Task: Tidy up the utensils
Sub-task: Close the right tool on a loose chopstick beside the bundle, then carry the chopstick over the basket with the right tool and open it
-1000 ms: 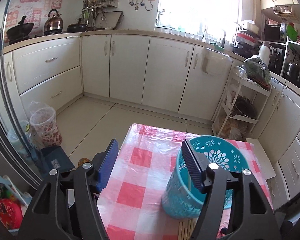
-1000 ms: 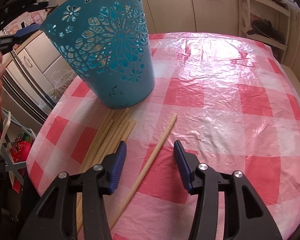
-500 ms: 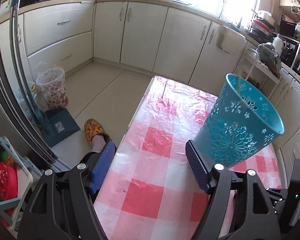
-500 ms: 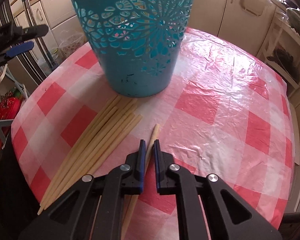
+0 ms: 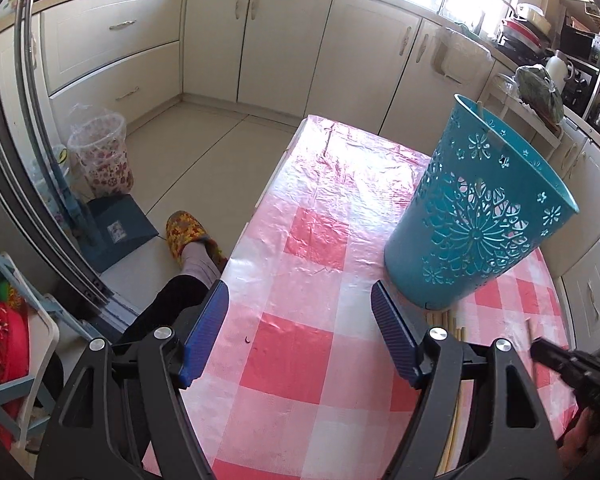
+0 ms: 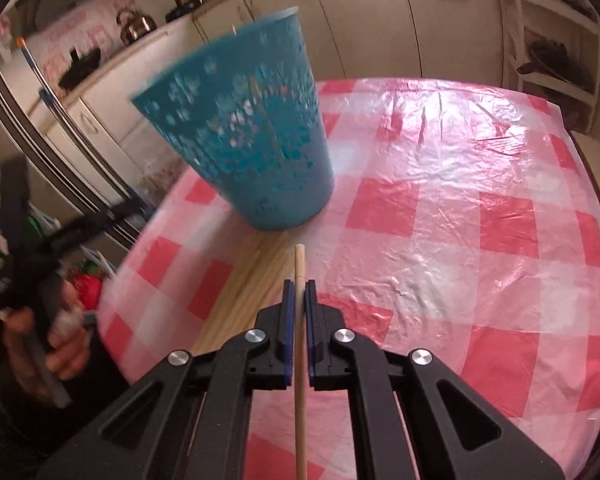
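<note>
Left wrist view: the left gripper (image 5: 300, 336) hangs over the near left part of the table (image 5: 292, 364), which wears a red-and-white checked cloth. Its jaws stand wide apart with only cloth between them. The teal basket (image 5: 476, 216) stands on the cloth ahead and to the right, clear of the right finger. Just below its base the ends of a few chopsticks (image 5: 446, 318) show, lying flat. The right gripper (image 5: 568, 364) enters dark at the lower right edge. A slippered foot (image 5: 188, 236) rests on the floor left of the table.

Right wrist view: the right gripper (image 6: 299, 294) has just been closing, and its jaws are now clamped on one chopstick (image 6: 299, 272), whose tip juts forward toward the basket (image 6: 252, 140). The bundle of chopsticks (image 6: 248, 284) lies on the cloth just left of it, reaching to the basket's base. The basket is blurred. At the far left, a hand (image 6: 40, 340) holds the left gripper.
</note>
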Motion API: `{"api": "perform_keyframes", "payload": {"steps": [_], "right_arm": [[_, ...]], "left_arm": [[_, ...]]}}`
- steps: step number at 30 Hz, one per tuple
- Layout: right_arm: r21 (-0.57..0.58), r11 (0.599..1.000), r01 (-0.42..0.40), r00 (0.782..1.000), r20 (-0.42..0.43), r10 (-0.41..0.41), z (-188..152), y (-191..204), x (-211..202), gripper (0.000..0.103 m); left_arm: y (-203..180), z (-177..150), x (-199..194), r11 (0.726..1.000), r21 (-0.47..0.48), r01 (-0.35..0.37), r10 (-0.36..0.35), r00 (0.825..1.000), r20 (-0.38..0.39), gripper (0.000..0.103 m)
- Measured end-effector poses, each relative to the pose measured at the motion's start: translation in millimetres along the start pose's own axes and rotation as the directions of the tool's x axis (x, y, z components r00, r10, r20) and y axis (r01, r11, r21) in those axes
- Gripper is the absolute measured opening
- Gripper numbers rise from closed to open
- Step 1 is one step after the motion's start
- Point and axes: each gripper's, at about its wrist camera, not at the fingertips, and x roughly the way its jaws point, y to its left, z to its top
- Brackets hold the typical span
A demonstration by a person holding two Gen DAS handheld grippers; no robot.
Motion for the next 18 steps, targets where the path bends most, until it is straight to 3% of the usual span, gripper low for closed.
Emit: {"api": "perform_keyframes", "payload": {"steps": [4,9,14,18], "right_arm": [[0.023,0.992,-0.121,0.982,0.15,0.116,27.9,14.8,-38.5,0.006],[-0.013,0.987,-0.158,0.925,0.347,0.153,92.9,46.4,-64.5,0.006],[0.014,0.997,-0.078,0.853,0.519,0.06,160.9,61.8,-48.8,0.006],[0.078,0.996,0.032,0.802,0.593,-0.072,180.7,62.5,-18.4,0.006]], "left_arm": [[0.6,-5.1,-0.2,1.0,-0.004,0.006,-0.006,1.0,-0.018,0.07],[-3.9,-6.2,-6.9,1.0,-0.001,0.018,-0.018,1.0,-0.015,0.07],[-4.6,-6.5,-12.8,0.999,-0.009,0.035,-0.035,0.999,-0.011,0.071],[-1.7,-5.4,-17.5,0.999,-0.02,0.041,-0.041,0.999,0.002,0.071]]}}
